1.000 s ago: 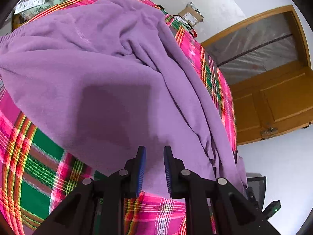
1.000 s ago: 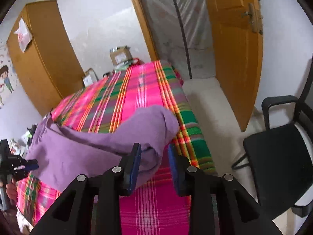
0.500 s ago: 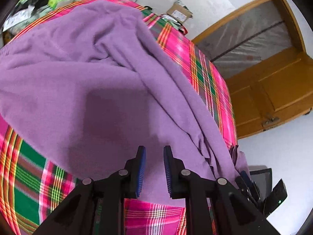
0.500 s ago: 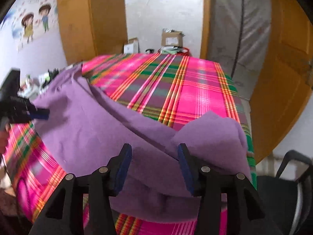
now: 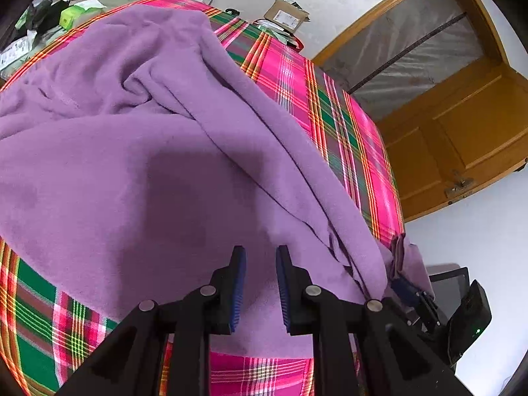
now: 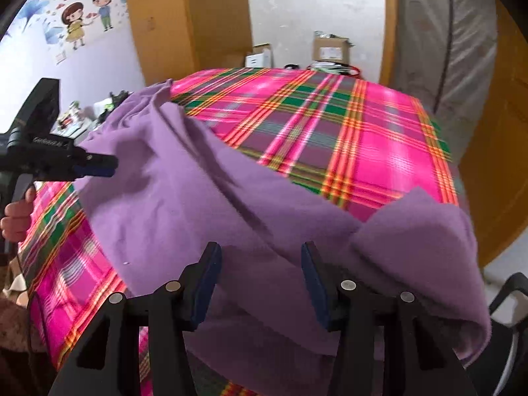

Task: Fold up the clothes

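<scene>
A purple fleece garment (image 5: 132, 165) lies rumpled over the left and near part of a table with a pink and green plaid cloth (image 5: 346, 125). My left gripper (image 5: 260, 254) has purple cloth filling the narrow gap between its pads. In the right wrist view the garment (image 6: 198, 214) ends in a corner right at the left gripper (image 6: 109, 165), which a hand (image 6: 16, 221) holds. My right gripper (image 6: 260, 250) stands wide open just above the garment's near fold, with nothing pinched. Its blue pad shows in the left wrist view as the right gripper (image 5: 407, 288), beside the garment's hanging end.
A black chair (image 6: 508, 297) stands off the table's right corner. A wooden door (image 5: 462, 132) and plastic-covered doorway are beyond it. Cardboard boxes (image 6: 330, 49) sit on the floor past the far edge. Small clutter (image 5: 66, 16) lies at the far left. The plaid cloth (image 6: 330, 132) is bare on the right.
My right gripper let go of the garment's fold, its jaws widened, and it rolled and swung left over the cloth. My left gripper shifted a little with the cloth.
</scene>
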A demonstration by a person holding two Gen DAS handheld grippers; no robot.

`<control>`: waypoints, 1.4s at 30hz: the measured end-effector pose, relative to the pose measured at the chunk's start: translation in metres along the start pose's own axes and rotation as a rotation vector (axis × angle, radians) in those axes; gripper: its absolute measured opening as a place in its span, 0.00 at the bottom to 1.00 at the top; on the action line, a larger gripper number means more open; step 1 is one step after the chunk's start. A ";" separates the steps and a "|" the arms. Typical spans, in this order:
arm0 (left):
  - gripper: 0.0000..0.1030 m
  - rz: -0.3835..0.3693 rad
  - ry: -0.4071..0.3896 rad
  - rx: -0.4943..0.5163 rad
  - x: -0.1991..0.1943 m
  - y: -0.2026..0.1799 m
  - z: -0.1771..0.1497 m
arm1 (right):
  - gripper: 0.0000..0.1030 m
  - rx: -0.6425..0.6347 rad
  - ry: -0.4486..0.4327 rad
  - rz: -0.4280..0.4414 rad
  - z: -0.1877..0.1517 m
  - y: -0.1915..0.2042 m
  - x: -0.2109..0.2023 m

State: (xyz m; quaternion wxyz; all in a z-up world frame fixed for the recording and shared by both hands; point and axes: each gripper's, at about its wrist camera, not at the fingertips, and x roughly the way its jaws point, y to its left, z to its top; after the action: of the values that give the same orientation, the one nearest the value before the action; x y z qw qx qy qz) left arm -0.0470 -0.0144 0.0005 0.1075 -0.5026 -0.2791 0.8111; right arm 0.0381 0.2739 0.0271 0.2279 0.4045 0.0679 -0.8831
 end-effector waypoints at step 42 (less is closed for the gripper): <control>0.36 -0.065 0.061 -0.156 0.029 -0.005 0.074 | 0.15 -0.096 0.068 -0.018 0.019 0.017 0.035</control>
State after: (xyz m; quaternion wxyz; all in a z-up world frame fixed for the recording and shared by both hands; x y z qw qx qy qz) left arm -0.1258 -0.0221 0.0061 0.1028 -0.5248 -0.3541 0.7672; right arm 0.0125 0.2411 0.0150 0.2368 0.4225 0.1214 -0.8664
